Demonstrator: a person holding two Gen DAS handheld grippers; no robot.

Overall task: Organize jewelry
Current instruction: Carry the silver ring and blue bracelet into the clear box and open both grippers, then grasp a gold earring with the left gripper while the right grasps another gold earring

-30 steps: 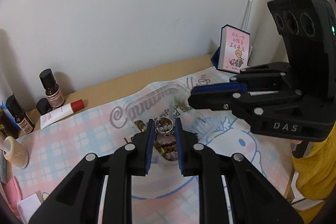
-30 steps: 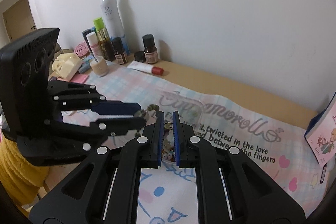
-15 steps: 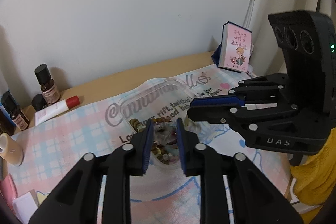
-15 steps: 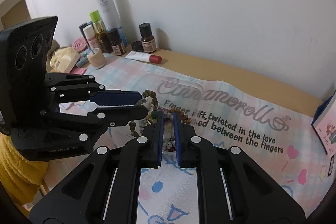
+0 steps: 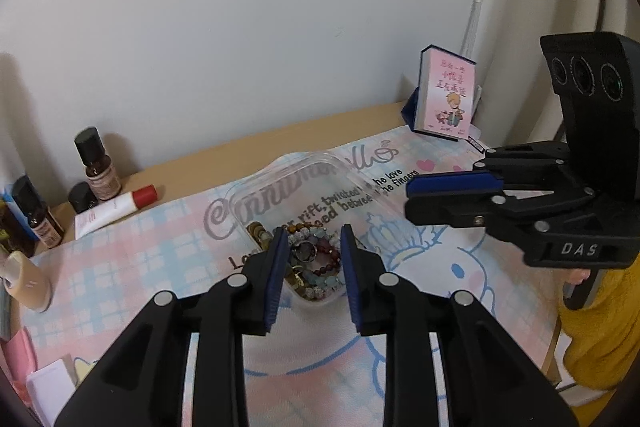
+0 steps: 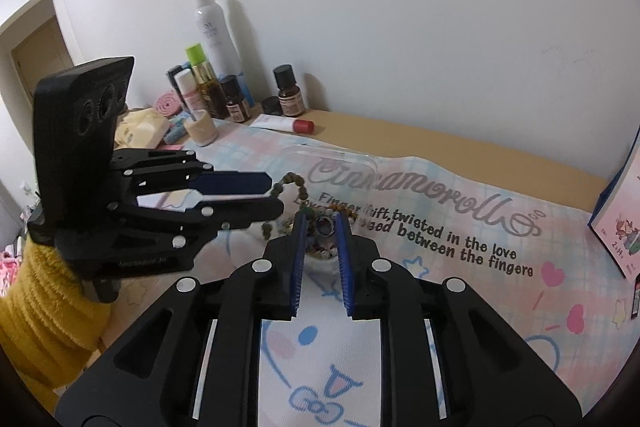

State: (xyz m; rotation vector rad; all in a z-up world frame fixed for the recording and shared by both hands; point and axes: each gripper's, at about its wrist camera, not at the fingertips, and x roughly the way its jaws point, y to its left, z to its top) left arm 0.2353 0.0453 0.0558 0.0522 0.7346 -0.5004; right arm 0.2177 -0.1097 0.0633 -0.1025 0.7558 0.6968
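Observation:
A clear plastic box (image 5: 304, 183) lies on the pink-and-blue mat, its near end full of bead bracelets (image 5: 316, 267) and a ring. My left gripper (image 5: 313, 239) hovers just above that pile, jaws open a little, nothing between them. In the right wrist view the left gripper (image 6: 276, 199) comes in from the left, and a green bead strand (image 6: 290, 183) hangs at its tip; whether it is pinched I cannot tell. My right gripper (image 6: 322, 227) is over the box (image 6: 328, 163), jaws slightly open, a ring (image 6: 323, 225) showing in the gap below.
Bottles and a red-capped tube (image 5: 116, 213) stand at the back left by the wall; they also show in the right wrist view (image 6: 208, 39). A small pink book (image 5: 446, 95) leans at the back right. The printed mat (image 6: 440, 227) covers the wooden desk.
Both grippers have pulled back and risen from the box. The right gripper's jaws have opened slightly. A green bead strand now hangs at the left gripper's tip.

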